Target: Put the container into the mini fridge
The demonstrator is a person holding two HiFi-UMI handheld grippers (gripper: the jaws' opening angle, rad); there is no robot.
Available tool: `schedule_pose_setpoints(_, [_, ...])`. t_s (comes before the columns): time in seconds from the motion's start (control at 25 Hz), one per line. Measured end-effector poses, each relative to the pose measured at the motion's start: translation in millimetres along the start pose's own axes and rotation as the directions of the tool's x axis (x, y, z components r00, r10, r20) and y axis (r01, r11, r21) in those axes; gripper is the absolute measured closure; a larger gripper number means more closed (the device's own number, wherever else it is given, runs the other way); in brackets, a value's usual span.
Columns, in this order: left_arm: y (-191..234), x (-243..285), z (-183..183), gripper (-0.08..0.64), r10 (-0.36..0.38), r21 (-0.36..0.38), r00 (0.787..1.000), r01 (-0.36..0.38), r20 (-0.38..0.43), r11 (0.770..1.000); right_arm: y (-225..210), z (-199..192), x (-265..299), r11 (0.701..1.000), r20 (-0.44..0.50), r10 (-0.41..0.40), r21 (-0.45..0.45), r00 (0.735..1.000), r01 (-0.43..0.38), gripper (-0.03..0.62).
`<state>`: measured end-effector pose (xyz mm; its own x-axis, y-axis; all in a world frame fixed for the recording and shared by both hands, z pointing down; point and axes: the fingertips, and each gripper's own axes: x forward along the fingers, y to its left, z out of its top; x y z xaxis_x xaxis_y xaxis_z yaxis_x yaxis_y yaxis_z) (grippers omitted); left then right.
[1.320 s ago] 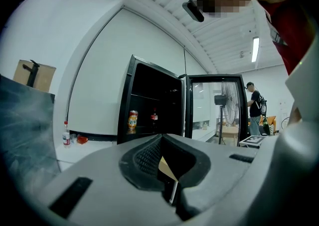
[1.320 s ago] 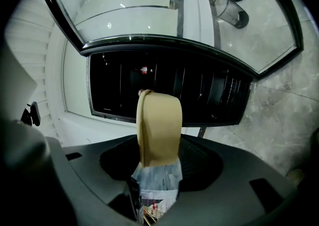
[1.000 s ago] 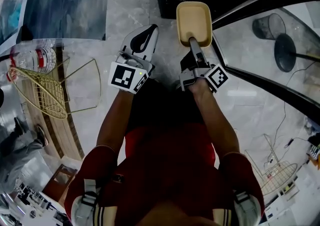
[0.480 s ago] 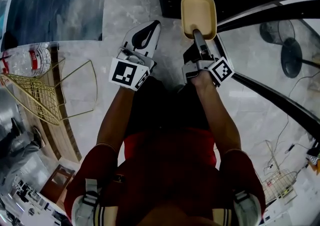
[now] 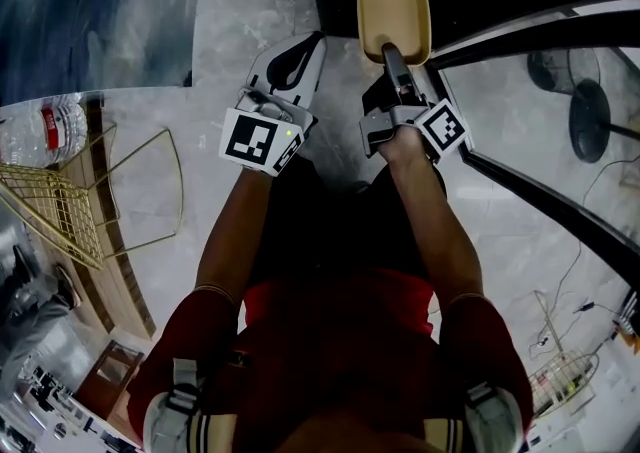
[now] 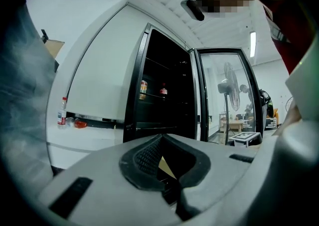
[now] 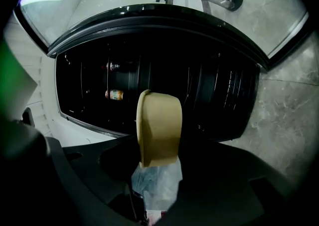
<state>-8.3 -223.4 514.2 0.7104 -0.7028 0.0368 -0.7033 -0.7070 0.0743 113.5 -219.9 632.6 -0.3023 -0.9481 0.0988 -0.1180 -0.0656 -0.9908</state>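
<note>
The right gripper [image 5: 391, 49] jaws pinch one tan container [image 5: 394, 11]; the left gripper [image 5: 312, 42] jaws are pressed together, empty. Two bottles [image 7: 114, 94] sit in the fridge [image 7: 214, 85].

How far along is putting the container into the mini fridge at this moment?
Done: the mini fridge stands open and the container is picked up. In hand: the right tool grips it by one end, facing the opening; the left tool is shut and empty. Left: set it inside and let go.
</note>
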Motion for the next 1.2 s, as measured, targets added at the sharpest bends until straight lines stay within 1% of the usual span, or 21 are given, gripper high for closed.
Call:
schedule_pose_setpoints(0.28, [4.1,12.9,-48.4,0.554,0.002,0.01,1.0,-0.002,0.011,1.0,-34.0,8.2,19.5,1.0,0.02,0.027,0.008,0.999,-0.027,0.382])
schedule_pose_setpoints(0.52, [10.2,22.7,-83.4,0.554,0.014,0.011,0.999,-0.014,0.029,1.0,-60.8,8.2,33.3,1.0,0.031,0.021,0.005,0.999,-0.021,0.382])
schedule_pose_setpoints(0.76, [18.5,32.3,-107.7,0.554,0.017,0.003,0.999,-0.017,0.05,1.0,-86.9,9.5,48.7,1.0,0.039,0.003,-0.002,0.999,-0.003,0.382])
schedule_pose_setpoints(1.0, [23.7,35.1,-123.7,0.554,0.021,-0.002,0.998,-0.021,0.058,1.0,-103.4,14.6,64.8,1.0,0.041,-0.001,-0.022,0.999,0.002,0.382])
schedule_pose_setpoints(1.2, [32.3,36.8,-133.5,0.554,0.046,-0.002,0.997,-0.046,0.059,0.999,-120.3,18.6,80.1,1.0,0.033,-0.011,-0.005,0.999,0.012,0.382])
